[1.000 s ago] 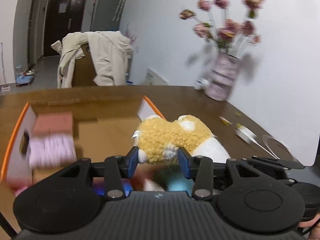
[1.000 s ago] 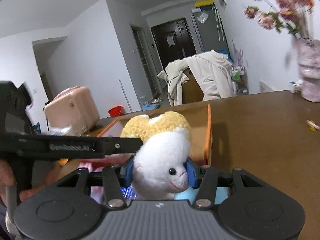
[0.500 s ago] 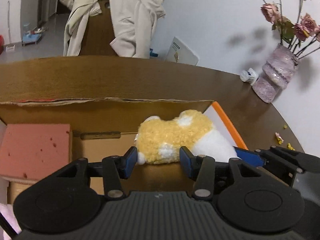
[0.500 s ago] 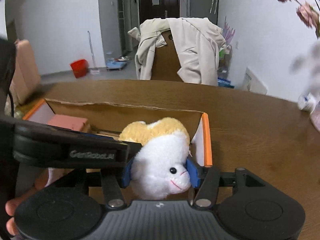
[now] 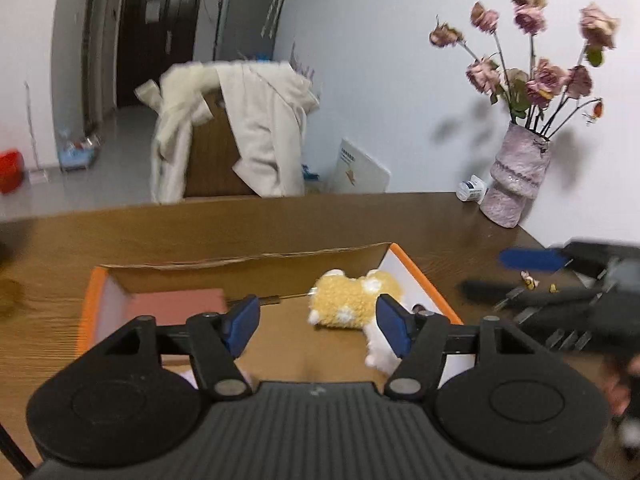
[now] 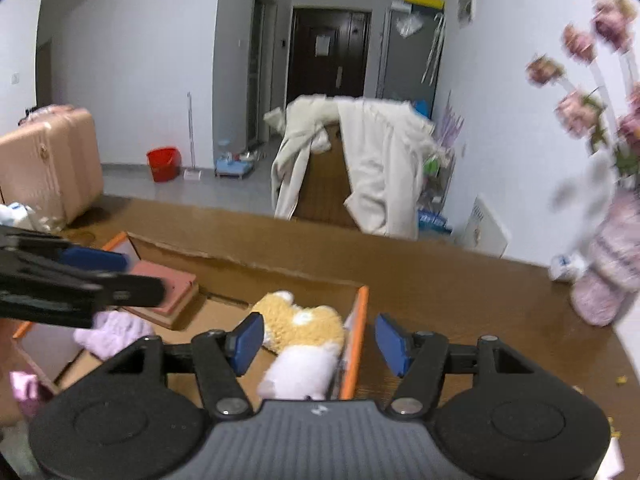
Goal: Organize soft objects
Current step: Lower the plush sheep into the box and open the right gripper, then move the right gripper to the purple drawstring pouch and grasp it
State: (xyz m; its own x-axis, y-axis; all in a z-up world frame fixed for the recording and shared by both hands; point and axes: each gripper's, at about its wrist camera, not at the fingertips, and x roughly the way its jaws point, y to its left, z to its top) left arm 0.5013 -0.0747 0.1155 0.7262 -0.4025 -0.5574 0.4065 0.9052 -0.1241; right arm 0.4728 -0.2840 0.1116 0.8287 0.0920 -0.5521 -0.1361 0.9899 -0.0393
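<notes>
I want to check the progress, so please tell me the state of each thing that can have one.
left gripper: open, just been opening, holds nothing
right gripper: open, just been opening, holds nothing
plush toy: lying in the box, released
cardboard box: open-topped
pink sponge block: resting inside the box

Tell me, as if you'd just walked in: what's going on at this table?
A person with a gripper in each hand is sorting soft things into a cardboard box. The yellow-and-white plush toy lies in the box by its orange-edged wall. The left gripper and right gripper have just been opening, and nothing is clamped. A pink sponge block and a lilac cloth also lie inside.
</notes>
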